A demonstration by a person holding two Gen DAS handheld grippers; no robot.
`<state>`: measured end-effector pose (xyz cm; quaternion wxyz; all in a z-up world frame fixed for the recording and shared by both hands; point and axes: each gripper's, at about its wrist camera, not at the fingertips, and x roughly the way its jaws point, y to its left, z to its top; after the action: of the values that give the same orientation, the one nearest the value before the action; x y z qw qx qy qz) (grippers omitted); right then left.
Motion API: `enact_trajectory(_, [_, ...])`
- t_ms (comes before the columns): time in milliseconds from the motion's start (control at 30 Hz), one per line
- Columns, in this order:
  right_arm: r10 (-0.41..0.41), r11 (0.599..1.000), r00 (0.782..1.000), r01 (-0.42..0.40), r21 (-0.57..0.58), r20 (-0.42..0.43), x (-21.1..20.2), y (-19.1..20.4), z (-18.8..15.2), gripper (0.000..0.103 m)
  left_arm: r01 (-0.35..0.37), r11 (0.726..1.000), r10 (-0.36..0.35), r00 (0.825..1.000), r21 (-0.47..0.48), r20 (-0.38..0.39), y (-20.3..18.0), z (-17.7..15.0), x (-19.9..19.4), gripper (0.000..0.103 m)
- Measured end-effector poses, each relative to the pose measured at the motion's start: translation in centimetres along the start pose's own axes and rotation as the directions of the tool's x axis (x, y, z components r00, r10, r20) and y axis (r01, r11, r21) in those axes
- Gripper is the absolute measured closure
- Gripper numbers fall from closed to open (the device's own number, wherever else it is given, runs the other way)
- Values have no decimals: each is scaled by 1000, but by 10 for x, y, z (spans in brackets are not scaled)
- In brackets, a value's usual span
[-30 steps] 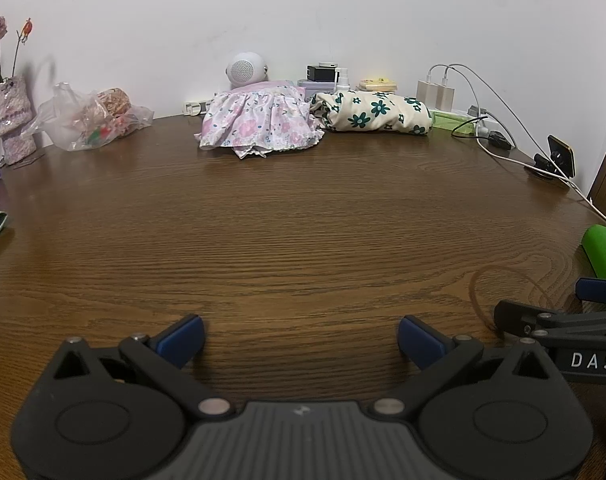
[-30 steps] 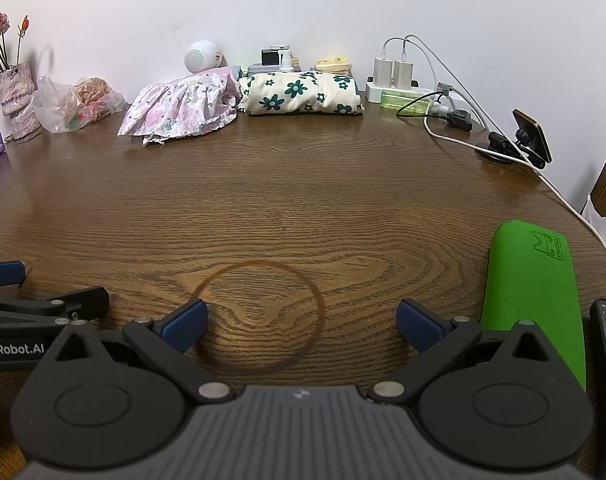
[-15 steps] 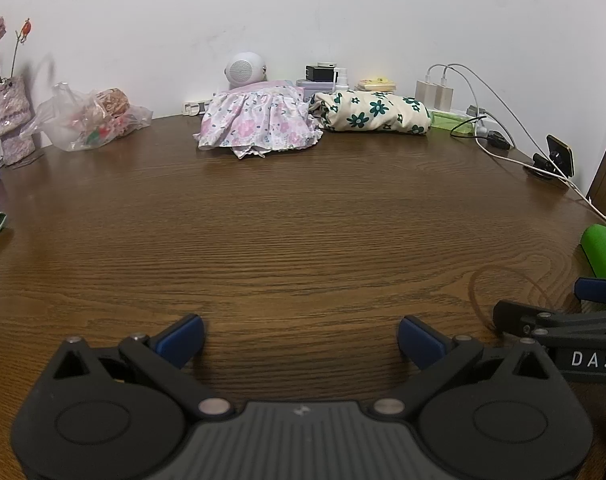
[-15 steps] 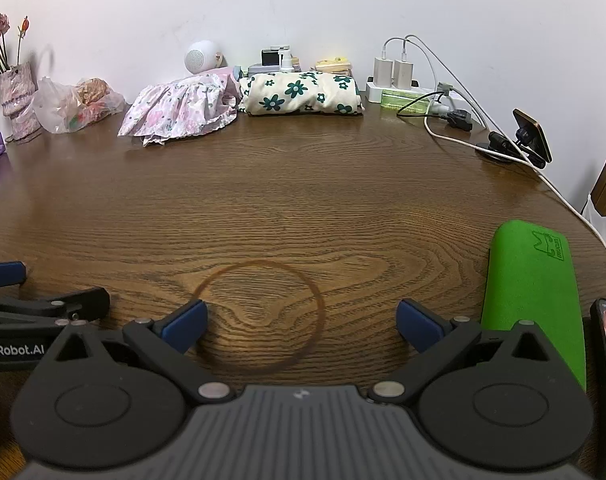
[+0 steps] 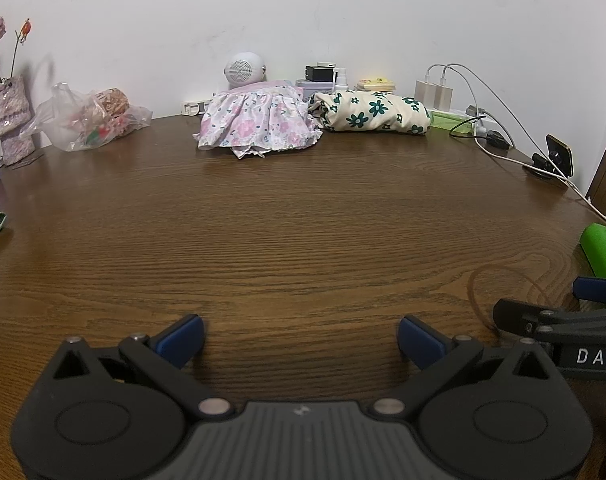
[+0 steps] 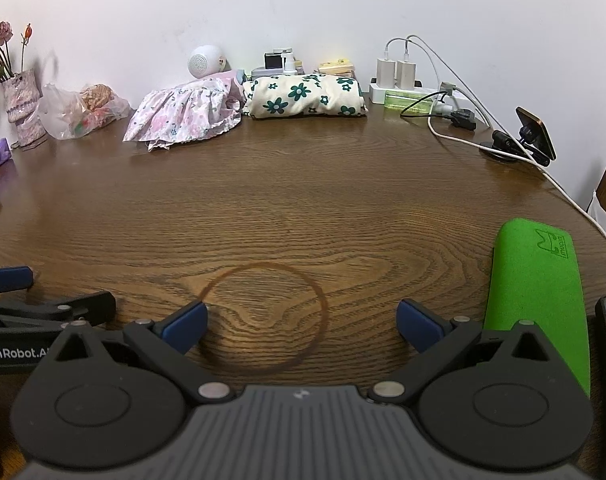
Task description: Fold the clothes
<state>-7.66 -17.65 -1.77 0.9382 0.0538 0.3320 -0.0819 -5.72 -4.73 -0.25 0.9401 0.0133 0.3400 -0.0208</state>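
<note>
Left gripper (image 5: pixel 301 338): jaws spread wide, nothing between the blue pads (image 5: pixel 181 338); held low over the near part of the wooden table (image 5: pixel 303 232).
Right gripper (image 6: pixel 301 324): jaws spread wide, holding nothing; positioned low over a dark ring mark (image 6: pixel 263 316) in the wood.
Relative position: both units side by side at the near edge, each showing at the border of the other's view.
Pink floral garment (image 5: pixel 259 122): loosely heaped at the far edge of the table, near the wall, well apart from both grippers.
Cream garment with green flowers (image 5: pixel 373 112): rolled or folded bundle, just beside the pink one, on its right.
Green case (image 6: pixel 537 292): flat on the table, just right of the right gripper.
Plastic bag (image 5: pixel 89 118): far left, beside a vase (image 5: pixel 9 116).
Chargers (image 6: pixel 395 72): far right, against the wall, cables trailing.
</note>
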Motion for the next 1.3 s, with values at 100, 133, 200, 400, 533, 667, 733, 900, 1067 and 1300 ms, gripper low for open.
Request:
enact_trajectory(100, [0,1000,1000,0,0,0,0,0,0,1,0,1000,0,1000,0,0,0,0,0,0])
enact_trajectory(133, [0,1000,1000,0,0,0,0,0,0,1,-1,1000,1,1000,0,0,0,0,0,0])
enact_trajectory(200, [0,1000,1000,0,0,0,0,0,0,1,-2,1000,2,1000,-1,0,0,0,0,0])
enact_trajectory(400, [-3,1000,1000,3,-4,-2,0,1,0,1,-8,1000,8,1000,-4,1,0,0,1,0])
enact_trajectory(533, [-2,1000,1000,2,-7,-3,-1,1,0,1,-15,1000,15,1000,-10,1,-1,1,1,0])
enact_trajectory(667, [-5,1000,1000,5,-17,-6,0,3,0,1,-26,999,26,1000,-19,1,-1,2,2,0])
enact_trajectory(733, [-5,1000,1000,5,-24,-8,0,4,0,1,-30,999,30,1000,-22,2,0,1,2,0])
enact_trajectory(900, [-8,1000,1000,8,-29,-10,0,5,0,1,-33,999,33,999,-25,1,0,1,2,0])
enact_trajectory(1067, [-10,999,1000,10,-31,-10,0,5,0,1,-35,999,35,999,-25,2,0,1,2,0])
enact_trajectory(1300, [-10,999,1000,9,-31,-10,0,5,0,1,-34,999,35,999,-25,2,0,0,2,0])
